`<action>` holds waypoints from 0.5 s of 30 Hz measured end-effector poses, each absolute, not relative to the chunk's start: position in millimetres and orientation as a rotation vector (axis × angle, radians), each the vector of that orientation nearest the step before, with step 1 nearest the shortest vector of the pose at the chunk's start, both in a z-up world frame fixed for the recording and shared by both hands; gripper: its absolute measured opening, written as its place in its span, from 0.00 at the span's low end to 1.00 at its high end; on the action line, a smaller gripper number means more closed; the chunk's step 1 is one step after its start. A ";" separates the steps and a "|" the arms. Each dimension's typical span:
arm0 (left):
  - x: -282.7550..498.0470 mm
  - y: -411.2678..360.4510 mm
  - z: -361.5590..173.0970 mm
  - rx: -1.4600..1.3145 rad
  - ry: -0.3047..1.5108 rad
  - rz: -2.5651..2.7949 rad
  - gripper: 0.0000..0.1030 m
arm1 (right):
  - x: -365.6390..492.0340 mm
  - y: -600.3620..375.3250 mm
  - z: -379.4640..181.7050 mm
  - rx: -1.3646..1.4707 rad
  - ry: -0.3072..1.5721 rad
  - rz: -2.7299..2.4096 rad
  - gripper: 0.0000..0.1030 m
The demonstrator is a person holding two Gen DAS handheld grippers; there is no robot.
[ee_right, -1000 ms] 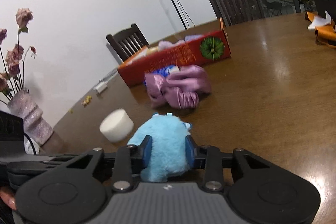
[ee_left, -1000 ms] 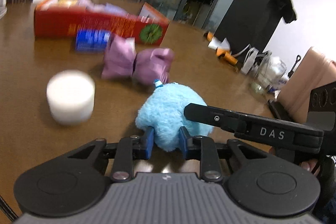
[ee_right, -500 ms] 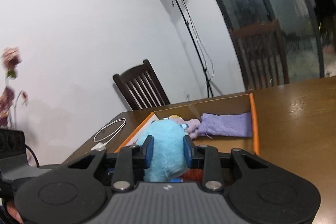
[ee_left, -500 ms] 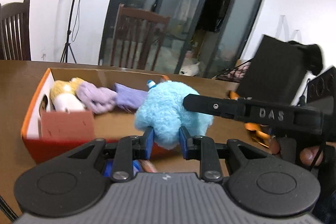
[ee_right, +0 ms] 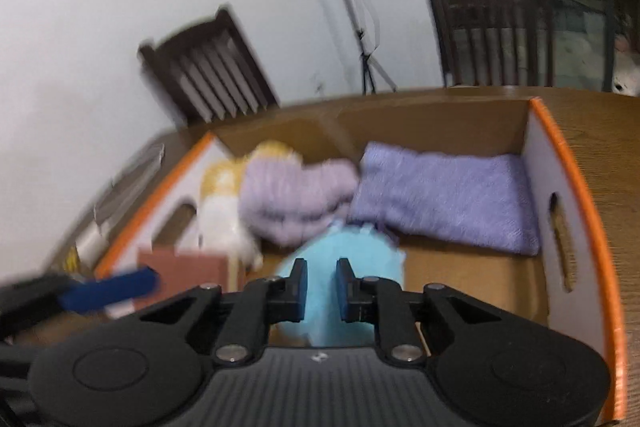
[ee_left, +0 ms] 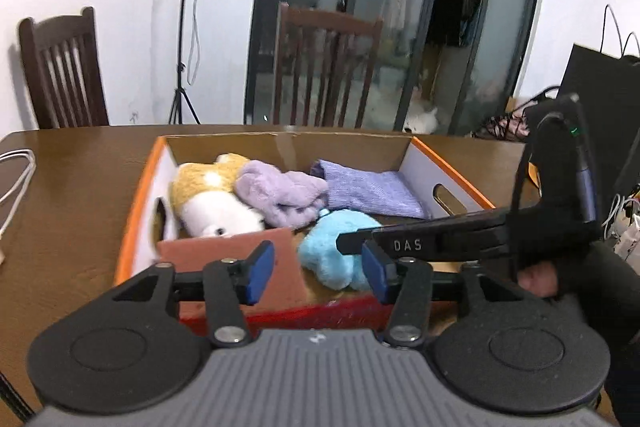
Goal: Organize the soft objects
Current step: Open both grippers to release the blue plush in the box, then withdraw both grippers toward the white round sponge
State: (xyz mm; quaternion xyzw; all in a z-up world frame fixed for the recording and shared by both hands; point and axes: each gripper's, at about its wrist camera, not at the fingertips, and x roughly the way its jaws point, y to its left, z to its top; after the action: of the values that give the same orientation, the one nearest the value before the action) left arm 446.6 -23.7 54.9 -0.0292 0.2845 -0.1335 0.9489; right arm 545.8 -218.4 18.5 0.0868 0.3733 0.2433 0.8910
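Since half second ago, left gripper (ee_left: pixel 316 269) let go; jaws spread wide, empty. Blue plush (ee_left: pixel 340 247) inside orange box (ee_left: pixel 140 195), beside purple cloths (ee_left: pixel 280 193).
Right view: right gripper (ee_right: pixel 321 287) pinching blue plush (ee_right: pixel 344 255), low in box (ee_right: pixel 576 187).

1. Right gripper (ee_right: pixel 321 287): black, blue pads, jaws close together, pinching blue plush toy (ee_right: pixel 344 259) at 6 o'clock.
2. Box (ee_right: pixel 560 187): cardboard, orange rim, white sides w/ handle slots; fills centre of frame.
3. Purple cloth (ee_right: pixel 444 191): flat in box, 3 o'clock side of toy.
4. Lilac fuzzy item (ee_right: pixel 296 191): bunched, just beside cloth, 12 o'clock of toy.
5. Yellow-white plush (ee_right: pixel 228 195): in box at 9 o'clock, blurred.
6. Left gripper (ee_right: pixel 112 287): blue pad at 8 o'clock, blurred; state unclear.
7. Table (ee_right: pixel 600 115): brown wood under box.
8. Chairs: one (ee_right: pixel 208 71) at 11 o'clock, one (ee_right: pixel 492 15) at 1 o'clock.
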 end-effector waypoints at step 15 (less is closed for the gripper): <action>345.8 11.0 107.0 0.026 0.436 -0.159 0.76 | 446.7 -254.1 106.8 0.039 0.557 0.432 0.48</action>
State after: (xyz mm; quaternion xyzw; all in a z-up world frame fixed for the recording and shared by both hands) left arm 345.8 11.0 107.0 0.0130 0.2161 -0.0788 0.9731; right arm 446.7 -254.1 106.8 0.0193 0.2729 0.2118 0.9382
